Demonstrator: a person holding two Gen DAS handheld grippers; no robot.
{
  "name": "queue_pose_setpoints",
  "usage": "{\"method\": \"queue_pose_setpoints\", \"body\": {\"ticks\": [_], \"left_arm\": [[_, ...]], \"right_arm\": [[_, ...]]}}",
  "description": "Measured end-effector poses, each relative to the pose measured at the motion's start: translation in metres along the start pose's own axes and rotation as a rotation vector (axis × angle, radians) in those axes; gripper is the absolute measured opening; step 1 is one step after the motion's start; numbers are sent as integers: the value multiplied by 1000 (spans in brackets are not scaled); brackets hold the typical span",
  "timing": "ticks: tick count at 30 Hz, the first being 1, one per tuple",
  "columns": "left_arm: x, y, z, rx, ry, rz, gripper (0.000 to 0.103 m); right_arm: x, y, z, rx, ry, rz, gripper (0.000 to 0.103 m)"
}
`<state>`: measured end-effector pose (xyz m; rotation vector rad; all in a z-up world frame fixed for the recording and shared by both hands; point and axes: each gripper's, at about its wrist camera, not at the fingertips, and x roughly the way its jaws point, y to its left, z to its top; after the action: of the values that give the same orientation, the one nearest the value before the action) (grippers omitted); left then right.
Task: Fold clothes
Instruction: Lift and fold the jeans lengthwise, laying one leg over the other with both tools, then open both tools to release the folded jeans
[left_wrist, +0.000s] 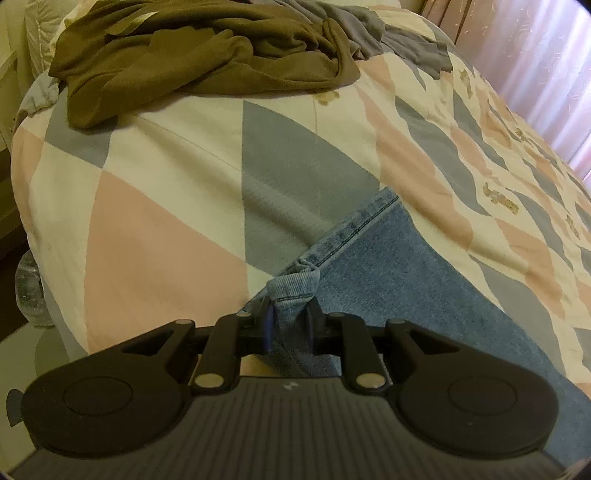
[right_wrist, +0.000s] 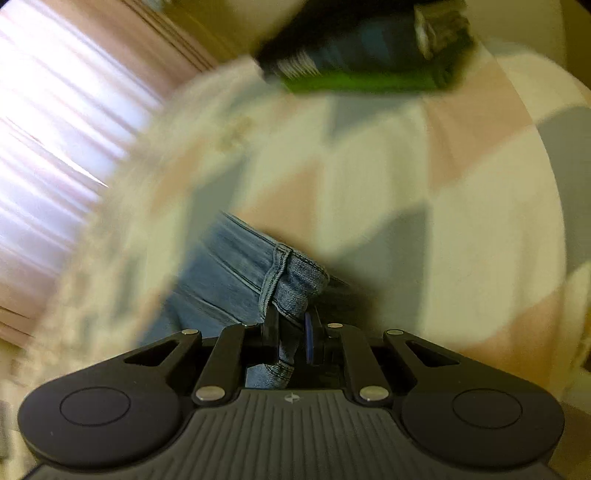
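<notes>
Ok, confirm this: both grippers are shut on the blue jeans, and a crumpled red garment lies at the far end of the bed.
Wrong in one respect: the crumpled garment is olive-brown, not red, as the left wrist view shows. The rest holds: the left gripper and right gripper are each shut on the blue jeans on the bed.

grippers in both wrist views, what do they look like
The left gripper and right gripper match: matte black, a ribbed dark grey body with a small pale logo, two rounded lobes with circular insets, angled link arms with silver pivot pins, and one blue-edged finger pad. No cables, sleeves or hands show.
</notes>
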<state>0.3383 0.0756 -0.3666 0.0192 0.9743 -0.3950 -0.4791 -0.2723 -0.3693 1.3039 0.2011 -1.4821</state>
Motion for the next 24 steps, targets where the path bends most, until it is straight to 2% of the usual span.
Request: {"method": "queue_pose_setpoints", "body": {"ticks": [3, 4, 5, 8, 10, 12, 14, 16, 17, 18, 19, 21, 23, 24], "left_arm": [[-5, 0, 0, 5, -11, -6, 14], [-8, 1, 0, 11, -14, -10, 14], [-10, 1, 0, 16, -15, -16, 14], [-11, 9, 2, -23, 6, -38, 15], [-17, 9, 3, -41, -6, -47, 14], [-21, 10, 2, -57, -10, -71, 15], [-20, 11, 1, -81, -5, -96, 25], [-12, 9, 0, -75, 3, -80, 25], [-7, 10, -1, -50, 14, -62, 13], [-2, 10, -3, -25, 25, -43, 13], [3, 10, -4, 1, 35, -25, 15], [0, 11, -6, 70, 25, -20, 15], [-6, 9, -4, 133, 8, 5, 24], [-11, 7, -1, 165, -16, 35, 24]], "right_arm": [[35, -5, -8, -43, 26, -67, 17], [39, -2, -9, -44, 21, -85, 24], [39, 1, -10, -44, 19, -100, 37], [32, 11, -11, -66, 15, -152, 52], [22, 17, -11, -88, 9, -170, 54], [5, 27, -15, -123, -37, -145, 54], [-10, 47, -28, -217, -84, -131, 54], [-15, 68, -45, -325, -95, -112, 54], [-11, 75, -55, -358, -70, -88, 54], [-7, 82, -64, -390, -46, -63, 54], [-2, 89, -73, -418, -20, -43, 54], [14, 92, -86, -420, 43, -80, 53], [19, 89, -91, -396, 60, -107, 53], [15, 90, -94, -399, 54, -104, 53]]}}
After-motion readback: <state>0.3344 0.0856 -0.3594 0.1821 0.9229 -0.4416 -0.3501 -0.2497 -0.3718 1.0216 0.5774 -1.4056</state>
